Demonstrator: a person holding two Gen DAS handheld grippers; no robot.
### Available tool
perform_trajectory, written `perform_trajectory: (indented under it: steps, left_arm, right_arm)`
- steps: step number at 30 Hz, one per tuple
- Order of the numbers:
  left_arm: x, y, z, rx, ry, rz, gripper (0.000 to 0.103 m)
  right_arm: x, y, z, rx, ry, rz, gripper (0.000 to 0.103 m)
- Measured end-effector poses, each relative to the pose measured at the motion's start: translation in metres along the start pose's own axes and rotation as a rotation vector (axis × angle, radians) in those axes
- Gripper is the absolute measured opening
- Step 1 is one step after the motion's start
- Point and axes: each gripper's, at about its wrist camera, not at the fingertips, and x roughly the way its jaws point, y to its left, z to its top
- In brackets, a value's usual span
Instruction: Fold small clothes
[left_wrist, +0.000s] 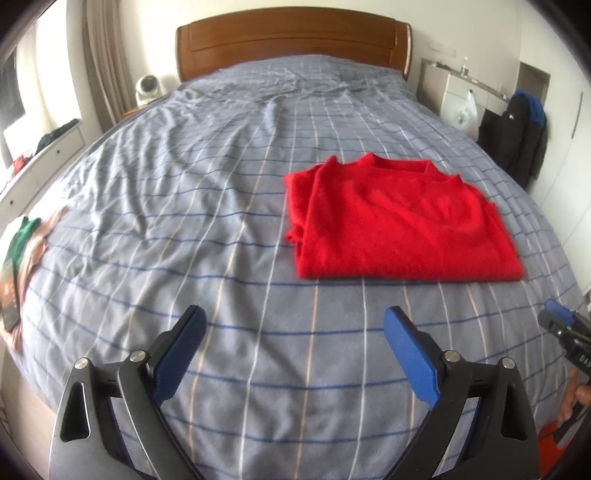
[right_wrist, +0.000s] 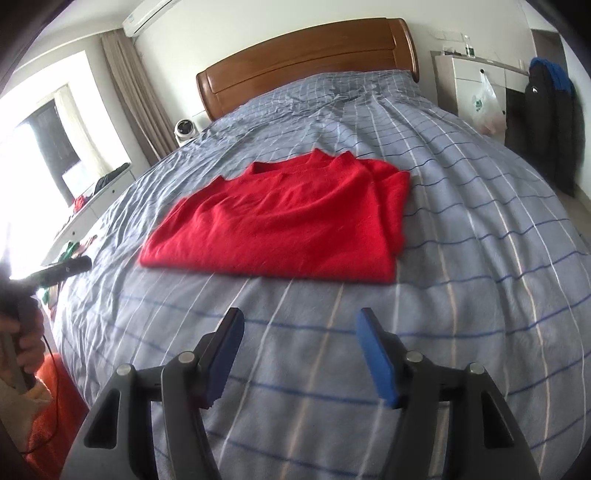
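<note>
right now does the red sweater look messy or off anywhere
Mostly neat: the red sweater lies folded flat on the bed. One side is uneven, though, with tucked layers bunching and peeking out along the edge. Both grippers are open and clear of it.

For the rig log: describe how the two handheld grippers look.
Both the left gripper and right gripper have black triangular cut-out frames, silver pivot bolts and blue-padded fingers. A red cable hangs by the left handle.

A home bedroom: bed (left_wrist: 221, 206) with checked cover and wooden headboard (left_wrist: 291, 37), curtain (right_wrist: 136, 88) by window (right_wrist: 48, 133), wall air conditioner (right_wrist: 147, 16), jacket (left_wrist: 524, 136) hanging beside white cabinet (right_wrist: 469, 81).
</note>
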Motion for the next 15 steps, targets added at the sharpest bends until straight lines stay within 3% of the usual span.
perform_trajectory:
  steps: [6,15]
  left_arm:
    - [-0.004,0.009,-0.015,-0.004,-0.005,0.021,0.097]
    - [0.048,0.023,-0.058,-0.014,0.013,0.069,0.097]
  right_arm:
    - [0.001,0.017,-0.010,-0.025,0.000,0.007,0.063]
    - [0.028,0.015,-0.042,0.007,0.056,-0.018,0.063]
